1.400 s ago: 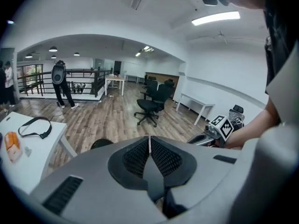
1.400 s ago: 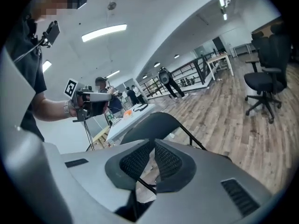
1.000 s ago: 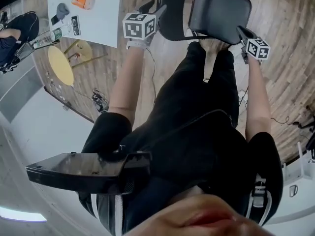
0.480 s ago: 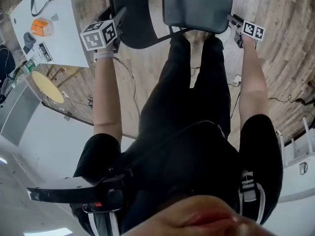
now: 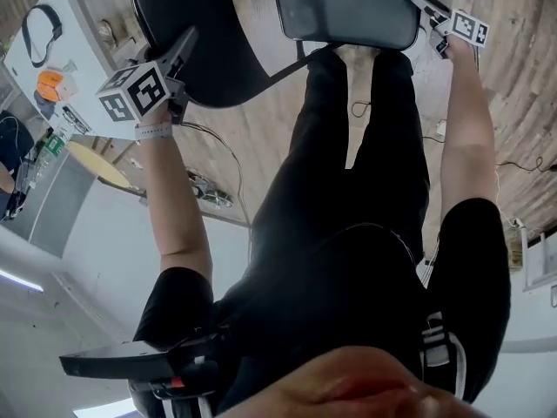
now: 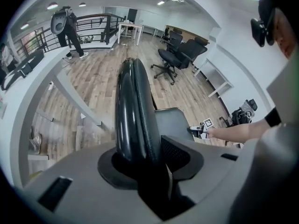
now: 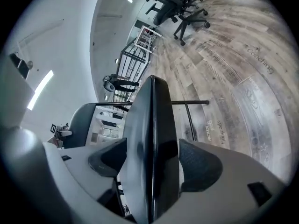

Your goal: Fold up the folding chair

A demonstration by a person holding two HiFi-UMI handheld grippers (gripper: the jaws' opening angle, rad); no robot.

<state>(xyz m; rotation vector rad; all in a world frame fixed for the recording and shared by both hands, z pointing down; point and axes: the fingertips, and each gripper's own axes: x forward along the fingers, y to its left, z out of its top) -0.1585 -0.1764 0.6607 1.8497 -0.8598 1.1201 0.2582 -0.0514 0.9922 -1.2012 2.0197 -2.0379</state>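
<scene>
Clamping the black padded backrest (image 5: 209,50) of the folding chair (image 5: 283,68), the left gripper (image 5: 184,46) has just been drawing its jaws in. In the left gripper view its pads (image 6: 175,153) press on the cushion's rim (image 6: 133,106).

Across from it, the right gripper (image 5: 419,3) has just spread its jaws wide. The seat (image 5: 348,7) runs edge-on between them (image 7: 152,125) with a gap on either side, gripped by neither pad (image 7: 201,164).

A second ago both tools sat lower in the head view. The right one was then pinched on the seat's corner, and the whole seat was in sight. Now the chair is cut off by the upper edge.

Behind the left gripper a white table (image 5: 61,37) carries an orange object (image 5: 50,84), with a round pale stool top (image 5: 96,159) nearer me. Plank flooring (image 5: 513,103) spreads under everything. Beyond the backrest stand office chairs (image 6: 175,55), a railing (image 6: 96,24) and a person (image 6: 70,29).
</scene>
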